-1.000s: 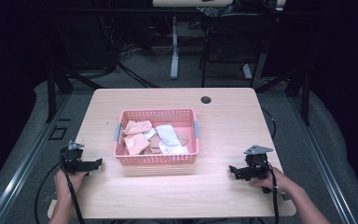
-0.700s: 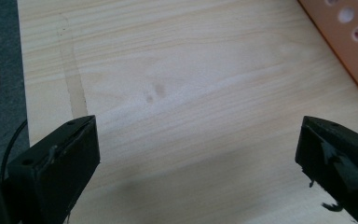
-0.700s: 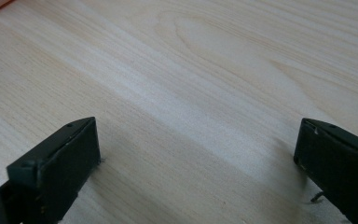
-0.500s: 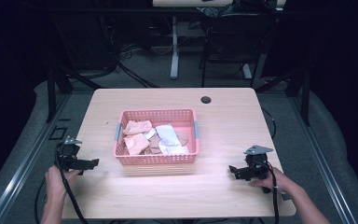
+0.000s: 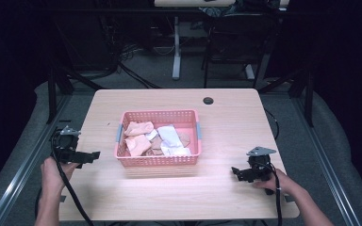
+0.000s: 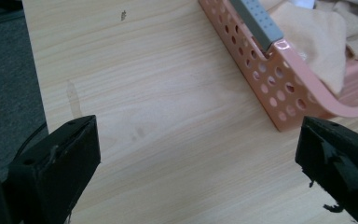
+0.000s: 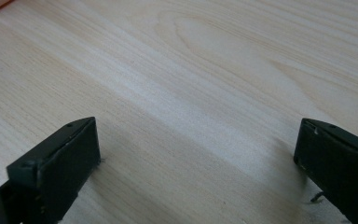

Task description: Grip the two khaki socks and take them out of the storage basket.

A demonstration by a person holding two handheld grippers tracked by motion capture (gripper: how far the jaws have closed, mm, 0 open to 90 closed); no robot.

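A pink perforated basket [image 5: 158,162] stands in the middle of the wooden table [image 5: 226,122], holding several crumpled cloths in peach [image 5: 139,128] and white [image 5: 169,135]. My left gripper [image 5: 94,155] hovers at the table's left edge, pointing toward the basket, jaws wide open and empty. In the left gripper view the basket corner [image 6: 284,93] with its grey handle strip [image 6: 256,23] lies ahead on the right, and a peach cloth [image 6: 317,42] shows inside. My right gripper [image 5: 235,171] rests low at the front right, open and empty, over bare wood [image 7: 191,93].
A small dark grommet hole [image 5: 208,100] sits near the table's far edge. Beyond the table are desk legs [image 5: 176,47], cables and a dark chair base. Metal rails [image 5: 23,165] run along both sides on the grey floor.
My left gripper has shifted leftward and slightly back toward the table's left edge, lifting a little. The right gripper has stayed put.
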